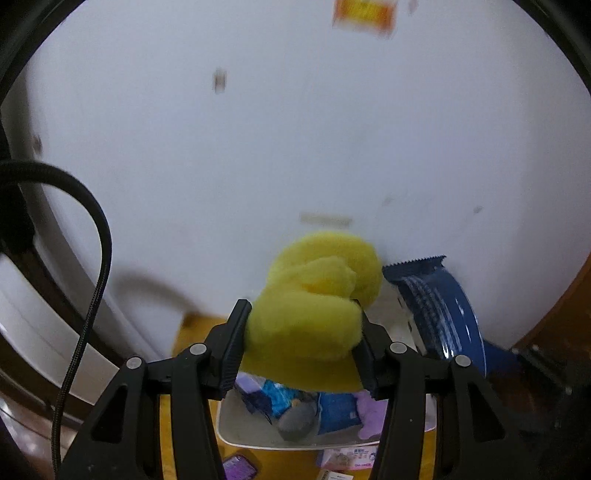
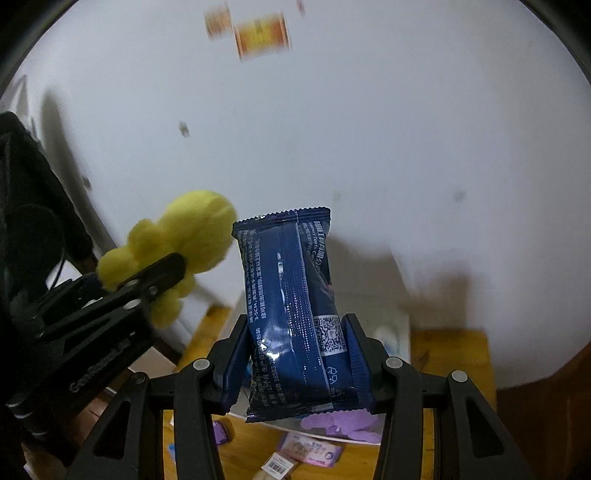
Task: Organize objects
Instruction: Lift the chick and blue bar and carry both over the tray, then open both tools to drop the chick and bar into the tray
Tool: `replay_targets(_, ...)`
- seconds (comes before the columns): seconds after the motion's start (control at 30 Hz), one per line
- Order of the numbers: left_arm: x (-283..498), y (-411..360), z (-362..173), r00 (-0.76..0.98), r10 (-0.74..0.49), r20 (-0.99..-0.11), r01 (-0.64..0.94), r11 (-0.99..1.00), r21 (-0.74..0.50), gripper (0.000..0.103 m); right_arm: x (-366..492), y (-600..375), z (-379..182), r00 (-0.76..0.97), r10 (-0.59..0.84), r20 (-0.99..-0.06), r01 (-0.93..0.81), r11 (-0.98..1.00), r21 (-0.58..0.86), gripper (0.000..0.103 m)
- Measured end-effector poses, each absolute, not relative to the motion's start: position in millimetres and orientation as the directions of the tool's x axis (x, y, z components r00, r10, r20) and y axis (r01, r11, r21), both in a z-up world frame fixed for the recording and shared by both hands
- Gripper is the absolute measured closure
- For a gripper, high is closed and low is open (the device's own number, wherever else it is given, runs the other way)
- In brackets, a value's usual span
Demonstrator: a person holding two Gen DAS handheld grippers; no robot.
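My left gripper (image 1: 301,345) is shut on a fluffy yellow plush toy (image 1: 314,314), held in the air above a white bin (image 1: 240,432). The same plush toy (image 2: 184,240) and left gripper (image 2: 162,273) show at the left of the right wrist view. My right gripper (image 2: 295,362) is shut on a dark blue snack packet (image 2: 291,314), which stands upright between the pads. That blue packet (image 1: 439,306) appears just right of the plush in the left wrist view. The bin holds blue packets, a purple item and a grey object.
A wooden tabletop (image 2: 454,354) lies below, against a white wall (image 1: 295,129). Small packets (image 2: 314,452) and a purple item (image 1: 240,465) lie on the wood near the bin. A black cable (image 1: 92,295) hangs at the left. A red and yellow sticker (image 2: 262,33) is on the wall.
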State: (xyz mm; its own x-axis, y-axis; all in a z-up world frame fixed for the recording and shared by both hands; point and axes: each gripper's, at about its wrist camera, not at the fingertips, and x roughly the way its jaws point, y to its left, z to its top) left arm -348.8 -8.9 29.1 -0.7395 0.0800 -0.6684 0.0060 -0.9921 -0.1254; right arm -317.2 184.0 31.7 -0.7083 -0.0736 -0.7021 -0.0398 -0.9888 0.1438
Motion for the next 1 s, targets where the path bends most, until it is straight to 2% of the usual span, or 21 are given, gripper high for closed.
replay_targets(0.13,-379.9,-16.0,-16.3,-0.676,0.097,-0.731,0.03,-0.987,-0.159,0.057,-339.1,178.7,-14.1,-0.644,-0.075,-0.762,-0.045,-0.99,0.136,0.054)
replay_targets(0.23,-395.2,-19.7,-48.6,-0.622,0.103,-0.776,0.058,-0.983,-0.176,0.057,-351.5,174.0,-41.9,-0.602,-0.085,-0.794,-0.04,-0.99,0.136,0.054)
replay_targets(0.4,-402.1,-18.2,-76.6,-0.582,0.123,-0.804,0.043,-0.982,-0.181,0.056,-367.8,169.0,-83.0,-0.524,-0.102,-0.846,-0.024,-0.991,0.134,0.053)
replay_targets(0.43,-404.2,-17.8,-79.8,-0.573,0.124,-0.81,0.04,-0.983,-0.179,0.053,-369.1,167.4,-89.6,-0.509,-0.108,-0.854,-0.015,-0.991,0.134,0.053)
replay_targets(0.47,-404.2,-17.1,-82.9,-0.56,0.122,-0.819,0.037,-0.984,-0.172,0.041,-368.1,166.1,-97.1,-0.497,-0.113,-0.86,-0.004,-0.991,0.133,0.052)
replay_targets(0.53,-405.8,-15.0,-86.4,-0.552,0.108,-0.827,0.041,-0.987,-0.156,0.026,-368.2,165.7,-103.9,-0.494,-0.104,-0.863,-0.002,-0.993,0.121,0.042)
replay_targets(0.63,-401.0,-14.8,-87.4,-0.555,0.108,-0.825,0.035,-0.988,-0.153,0.024,-366.3,171.3,-106.5,-0.509,-0.116,-0.853,-0.002,-0.991,0.136,0.036)
replay_targets(1.0,-378.4,-14.0,-85.7,-0.547,0.108,-0.83,-0.005,-0.992,-0.125,0.022,-350.6,177.6,-94.0,-0.545,-0.146,-0.825,-0.003,-0.984,0.176,0.036)
